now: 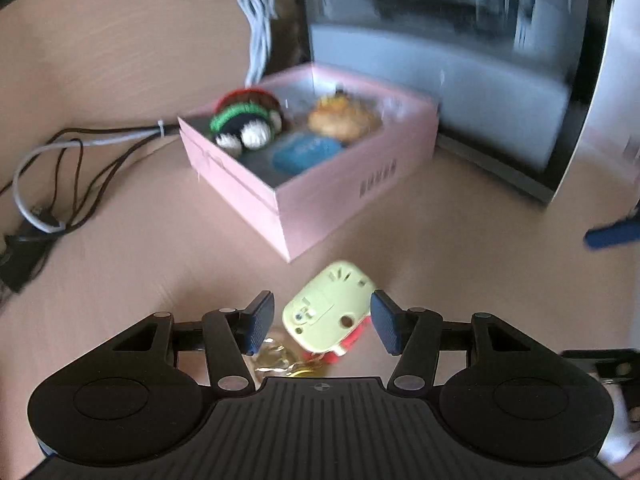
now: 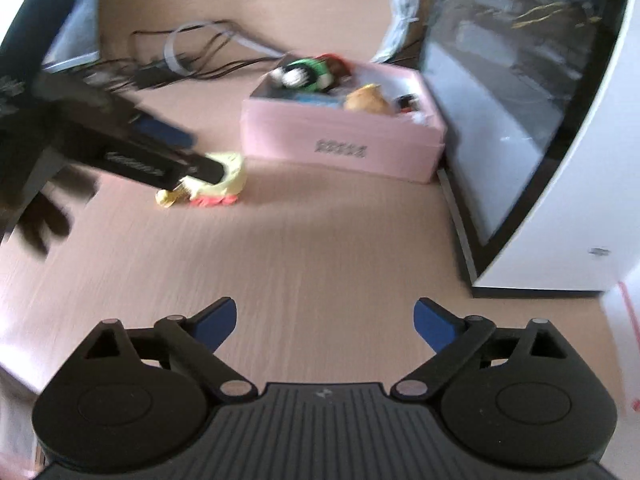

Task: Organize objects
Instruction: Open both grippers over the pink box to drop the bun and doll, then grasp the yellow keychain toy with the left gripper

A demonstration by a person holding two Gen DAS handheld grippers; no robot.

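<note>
A pale yellow toy (image 1: 326,312) with red feet and a gold keyring lies on the wooden table between the open fingers of my left gripper (image 1: 322,322). The fingers stand on either side of it without touching. It also shows in the right wrist view (image 2: 224,184), under the left gripper (image 2: 188,156). A pink box (image 1: 320,196) beyond holds a knitted green and black toy (image 1: 248,120), an orange plush (image 1: 344,118) and a blue item (image 1: 306,154). My right gripper (image 2: 324,322) is open and empty above bare table.
A dark glass-fronted white appliance (image 1: 460,60) stands right of the box (image 2: 340,148). Black and white cables (image 1: 60,172) lie at the left and behind the box. A blue fingertip of the right gripper (image 1: 612,234) shows at the right edge.
</note>
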